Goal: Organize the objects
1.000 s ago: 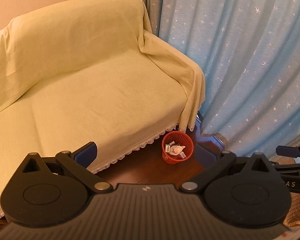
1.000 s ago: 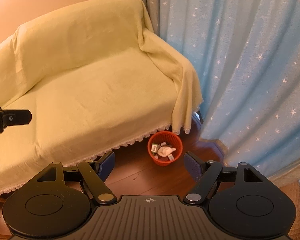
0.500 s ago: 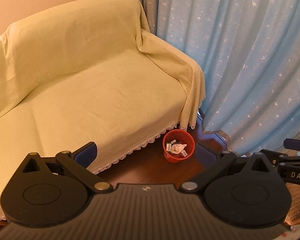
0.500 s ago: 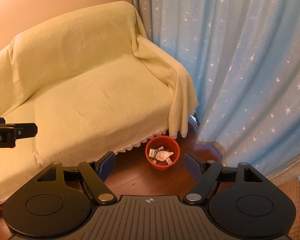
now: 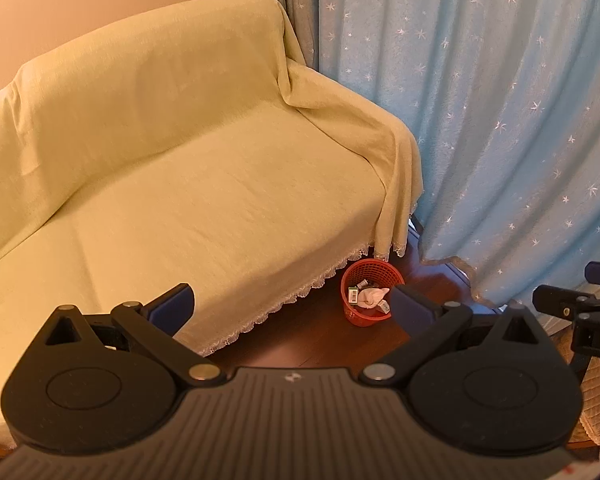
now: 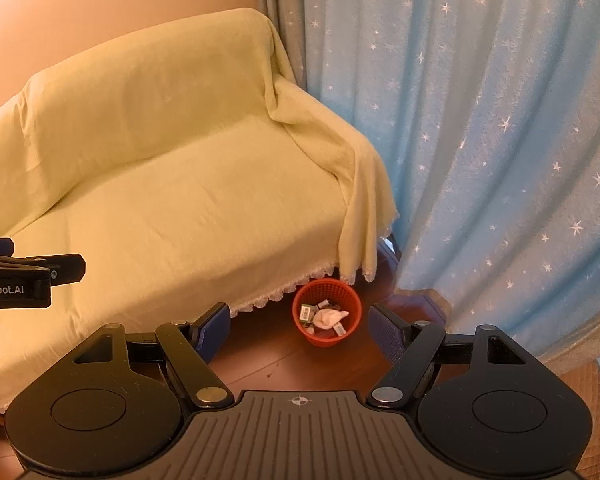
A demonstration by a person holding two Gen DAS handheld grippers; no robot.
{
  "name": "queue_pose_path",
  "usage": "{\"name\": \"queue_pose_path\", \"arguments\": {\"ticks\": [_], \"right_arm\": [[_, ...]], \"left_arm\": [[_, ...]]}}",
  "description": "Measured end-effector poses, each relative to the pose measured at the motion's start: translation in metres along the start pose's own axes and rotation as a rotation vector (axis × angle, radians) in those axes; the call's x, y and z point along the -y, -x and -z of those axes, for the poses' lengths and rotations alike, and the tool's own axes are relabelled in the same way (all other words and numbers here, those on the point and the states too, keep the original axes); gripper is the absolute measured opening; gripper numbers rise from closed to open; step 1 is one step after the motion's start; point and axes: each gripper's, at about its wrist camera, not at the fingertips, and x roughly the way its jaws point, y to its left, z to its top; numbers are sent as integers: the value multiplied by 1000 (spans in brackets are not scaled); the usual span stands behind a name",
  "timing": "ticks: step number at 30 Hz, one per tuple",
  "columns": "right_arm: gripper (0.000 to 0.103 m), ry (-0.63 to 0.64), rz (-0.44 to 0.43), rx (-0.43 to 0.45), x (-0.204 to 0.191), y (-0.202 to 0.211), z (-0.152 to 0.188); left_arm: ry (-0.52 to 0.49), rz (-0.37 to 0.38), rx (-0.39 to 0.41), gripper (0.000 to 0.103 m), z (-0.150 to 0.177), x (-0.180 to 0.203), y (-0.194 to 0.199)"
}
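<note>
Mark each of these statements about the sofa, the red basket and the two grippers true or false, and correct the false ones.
1. The red basket stands on the sofa. False: it stands on the wooden floor by the sofa's corner.
2. The basket holds crumpled white paper. True.
3. The right gripper grips a box. False: open, nothing between its fingers.
4. The left gripper is open. True.
5. The curtain is plain red. False: light blue with white stars.

Left gripper: pitched downward, jaws spread wide, nothing between the blue fingertips. Right gripper: same downward pitch, jaws likewise wide apart and empty, blue fingertips clear of contact. The two units are held side by side, each visible at the edge of the other's view.
</note>
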Motion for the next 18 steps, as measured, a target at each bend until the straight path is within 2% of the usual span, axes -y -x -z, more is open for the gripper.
{"name": "queue_pose_path", "arguments": {"ticks": [18], "right_arm": [[73,-4,3,-12,-6,2,6]], "left_arm": [[-6,-1,-4,102,2,-9,-2]]}}
